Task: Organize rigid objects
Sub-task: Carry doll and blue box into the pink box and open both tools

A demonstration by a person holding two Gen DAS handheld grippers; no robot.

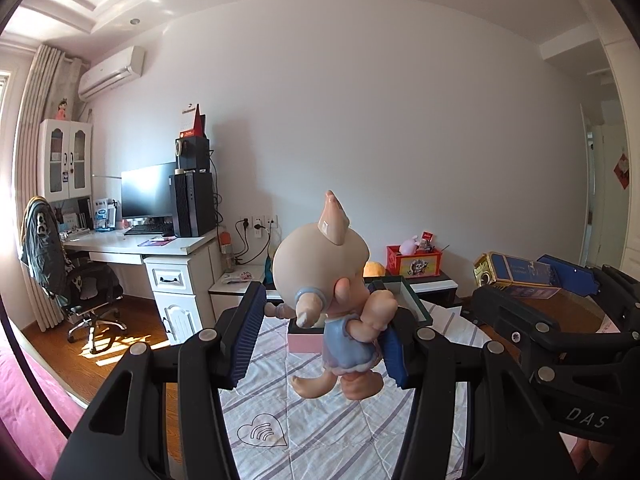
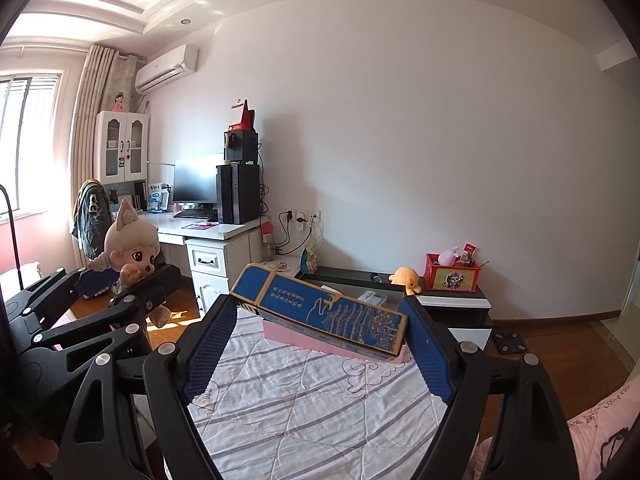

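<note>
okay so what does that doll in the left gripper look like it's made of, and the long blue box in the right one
The doll looks like hard vinyl or plastic: smooth painted surface with glossy highlights on its ear and head, and it keeps its shape in the left gripper. The long blue box, spanning the right gripper, looks like printed cardboard: flat panels, sharp folded edges, gold line-art with a slight sheen. Neither can be confirmed by sight alone.

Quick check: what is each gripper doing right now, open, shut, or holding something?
Left gripper: shut on the doll figurine, held above the bed.
Right gripper: shut on the blue and gold box, gripped at its two ends.
</note>
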